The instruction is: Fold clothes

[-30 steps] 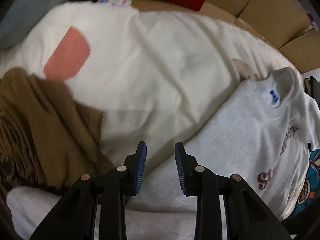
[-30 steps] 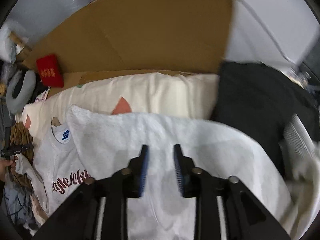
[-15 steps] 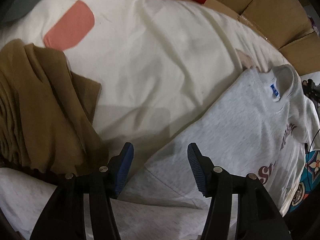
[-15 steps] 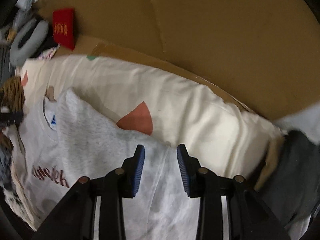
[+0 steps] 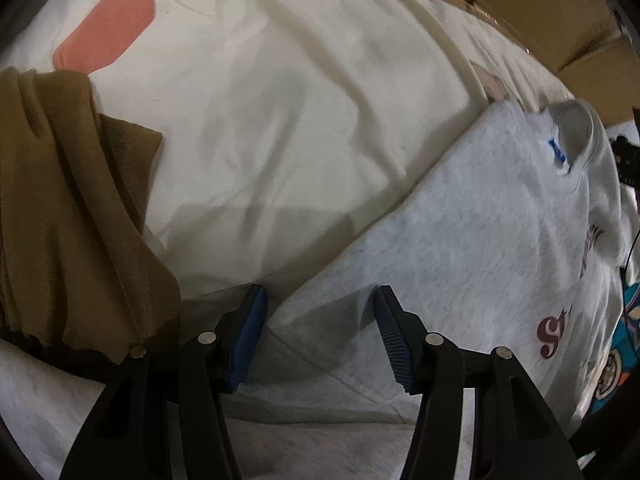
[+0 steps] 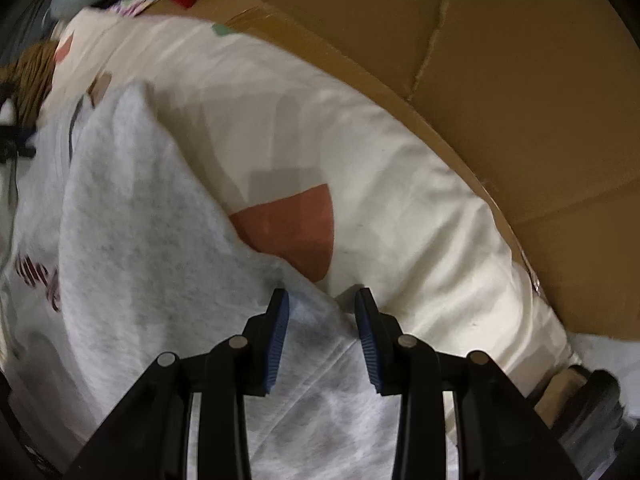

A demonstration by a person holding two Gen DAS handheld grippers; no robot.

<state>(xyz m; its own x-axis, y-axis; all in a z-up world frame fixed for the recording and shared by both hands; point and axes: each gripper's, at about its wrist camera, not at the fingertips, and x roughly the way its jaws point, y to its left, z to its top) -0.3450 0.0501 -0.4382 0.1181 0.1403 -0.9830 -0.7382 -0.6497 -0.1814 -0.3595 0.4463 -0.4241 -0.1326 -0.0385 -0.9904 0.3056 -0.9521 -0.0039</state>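
Grey sweatshirt (image 5: pixel 480 240) lies on the cream sheet (image 5: pixel 280 100), both claws gaping over its near edges: left claw (image 5: pixel 320 312), right claw (image 6: pixel 322 312). Pinching too deep could snag the sheet underneath too.

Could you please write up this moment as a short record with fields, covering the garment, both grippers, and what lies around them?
garment: grey sweatshirt, spread flat, maroon lettering, blue neck label
surface: cream sheet with coral patches
left gripper: open, jaws wide apart, over the sweatshirt's edge
right gripper: open, over the sweatshirt's edge beside a coral patch
held: nothing
nearby: brown cloth bunched at the left; cardboard behind the sheet
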